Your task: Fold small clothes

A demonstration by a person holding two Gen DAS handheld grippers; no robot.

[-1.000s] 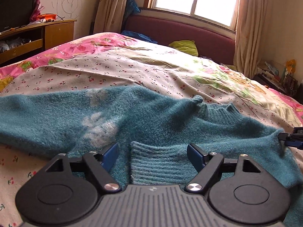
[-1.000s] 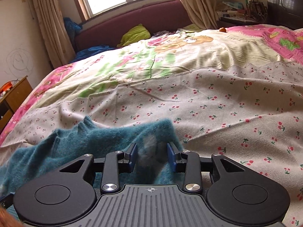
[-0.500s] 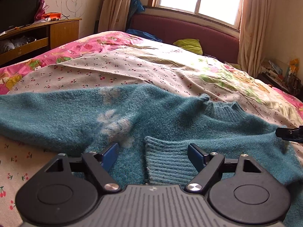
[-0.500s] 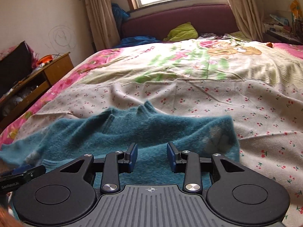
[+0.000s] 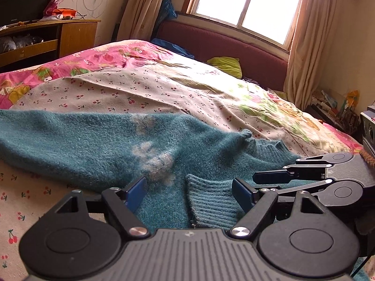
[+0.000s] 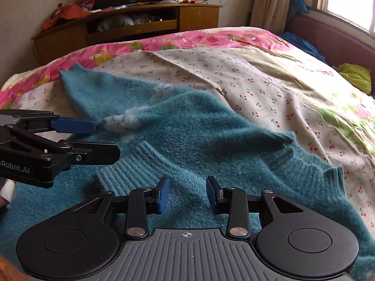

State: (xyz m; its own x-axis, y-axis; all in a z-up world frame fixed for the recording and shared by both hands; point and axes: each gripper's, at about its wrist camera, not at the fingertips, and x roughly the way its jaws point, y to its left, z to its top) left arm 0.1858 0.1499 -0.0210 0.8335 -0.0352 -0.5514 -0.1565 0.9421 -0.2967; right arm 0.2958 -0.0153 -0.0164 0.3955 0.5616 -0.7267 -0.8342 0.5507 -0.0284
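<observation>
A fuzzy teal sweater (image 5: 93, 147) with pale grey paw prints lies spread on the bed; it also shows in the right wrist view (image 6: 199, 126). One sleeve is folded across the body, its ribbed cuff (image 5: 211, 203) between my left gripper's open fingers. My left gripper (image 5: 189, 190) is open and empty just above the cuff. My right gripper (image 6: 186, 193) is open and empty over the sweater's body, close to the left gripper (image 6: 93, 138). In the left wrist view the right gripper (image 5: 304, 180) reaches in from the right.
The bed has a cherry-print and pink floral cover (image 5: 164, 89). A wooden TV cabinet (image 6: 131, 28) stands beyond the bed's far side. A maroon headboard (image 5: 234, 46), a yellow-green cloth (image 5: 227, 64) and curtains lie by the window. Clutter sits at the right wall (image 5: 335, 110).
My right gripper has swung left across the sweater and now sits beside the left gripper. A sleeve now lies folded over the body. The left gripper has shifted slightly.
</observation>
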